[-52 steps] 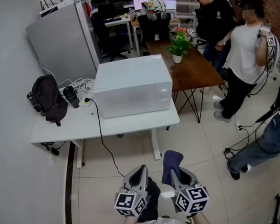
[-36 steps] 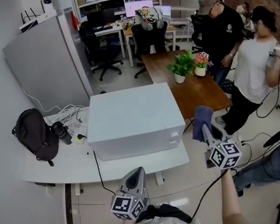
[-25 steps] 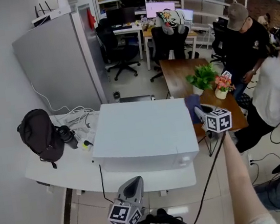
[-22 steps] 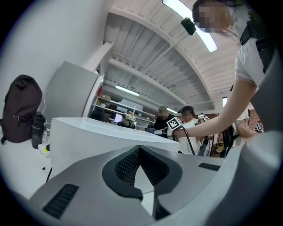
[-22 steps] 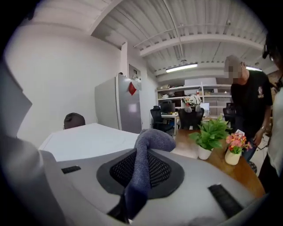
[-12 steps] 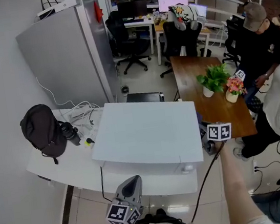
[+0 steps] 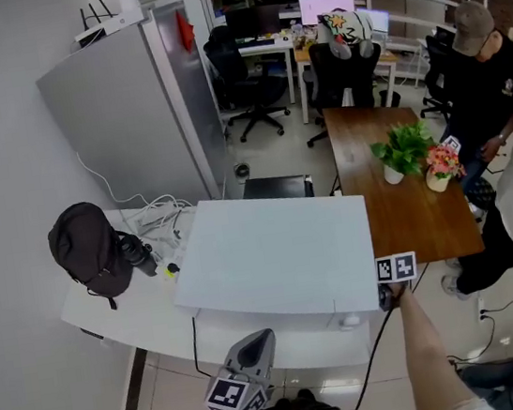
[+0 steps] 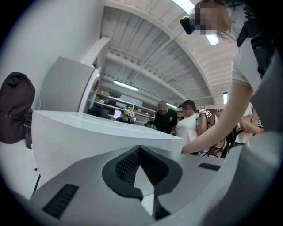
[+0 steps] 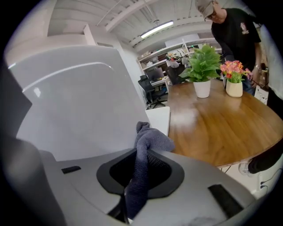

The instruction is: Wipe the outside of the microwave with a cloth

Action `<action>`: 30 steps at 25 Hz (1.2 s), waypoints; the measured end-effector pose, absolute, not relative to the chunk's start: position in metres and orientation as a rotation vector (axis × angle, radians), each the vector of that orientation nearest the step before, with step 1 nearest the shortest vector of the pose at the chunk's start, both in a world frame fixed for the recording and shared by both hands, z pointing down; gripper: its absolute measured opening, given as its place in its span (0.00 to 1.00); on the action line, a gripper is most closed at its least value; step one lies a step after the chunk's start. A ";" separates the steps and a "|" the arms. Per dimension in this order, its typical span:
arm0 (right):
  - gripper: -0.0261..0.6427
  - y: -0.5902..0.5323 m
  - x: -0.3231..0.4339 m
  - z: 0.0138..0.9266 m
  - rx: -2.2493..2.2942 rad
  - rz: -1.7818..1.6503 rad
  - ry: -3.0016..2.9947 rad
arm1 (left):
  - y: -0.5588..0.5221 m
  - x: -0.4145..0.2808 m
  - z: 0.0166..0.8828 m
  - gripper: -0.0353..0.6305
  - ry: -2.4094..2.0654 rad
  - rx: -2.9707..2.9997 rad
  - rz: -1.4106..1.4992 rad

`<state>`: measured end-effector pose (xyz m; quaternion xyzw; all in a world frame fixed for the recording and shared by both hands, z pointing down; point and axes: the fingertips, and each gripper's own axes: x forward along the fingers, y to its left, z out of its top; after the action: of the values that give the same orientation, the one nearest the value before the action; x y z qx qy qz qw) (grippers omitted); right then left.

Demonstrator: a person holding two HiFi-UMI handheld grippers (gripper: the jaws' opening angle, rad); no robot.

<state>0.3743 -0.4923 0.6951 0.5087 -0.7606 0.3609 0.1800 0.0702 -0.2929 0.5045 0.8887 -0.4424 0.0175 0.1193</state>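
- Low on the left, the left tongs point(image 7: 255, 343) hang in front of the white table point(image 7: 125, 312), jaws pressed together with nothing between them. The backpack point(image 7: 88, 251) sits up and left of them, and the microwave point(image 7: 278, 253) is straight ahead.
- Just right of the microwave's right side wall, the right tongs point(image 9: 142, 154) are clamped on the cloth point(image 9: 148, 139), a small grey-blue bunch poking past the tips.
- Cloth and wall look very close. Contact is hard to judge from here, but it is probably just short of touching.
- Risk: so little cloth stands proud that a flat stroke could drag bare jaw along the wall, or tug the cloth out of the clamp.
- Risk: the cable point(image 7: 371, 349) trailing from the right tongs could catch the white table's corner.
- Right of those tongs the wooden table point(image 9: 212, 128), with its potted plant point(image 9: 202, 70) and flowers point(image 9: 233, 70), stands near. A wide swing could strike its edge.
- The head view shows no cloth at all, and only the right gripper view reveals the grip. Only the left gripper view confirms the left jaws are empty.
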 end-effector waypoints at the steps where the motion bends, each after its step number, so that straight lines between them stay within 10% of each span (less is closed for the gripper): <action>1: 0.14 -0.491 0.378 0.690 1.456 0.999 -2.145 | -0.294 0.073 0.504 0.03 -1.286 2.603 0.049; 12: 0.15 -0.428 0.392 0.465 1.645 0.680 -2.342 | -0.302 0.098 0.503 0.03 -1.201 2.649 0.002; 30: 0.15 -0.424 0.353 0.629 1.366 1.108 -2.269 | -0.290 0.082 0.504 0.03 -1.276 2.609 -0.030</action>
<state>0.3528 -0.4238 0.6286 0.4716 -0.7830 0.3826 0.1348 0.0817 -0.2905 0.5038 0.8919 -0.4364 -0.0103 0.1182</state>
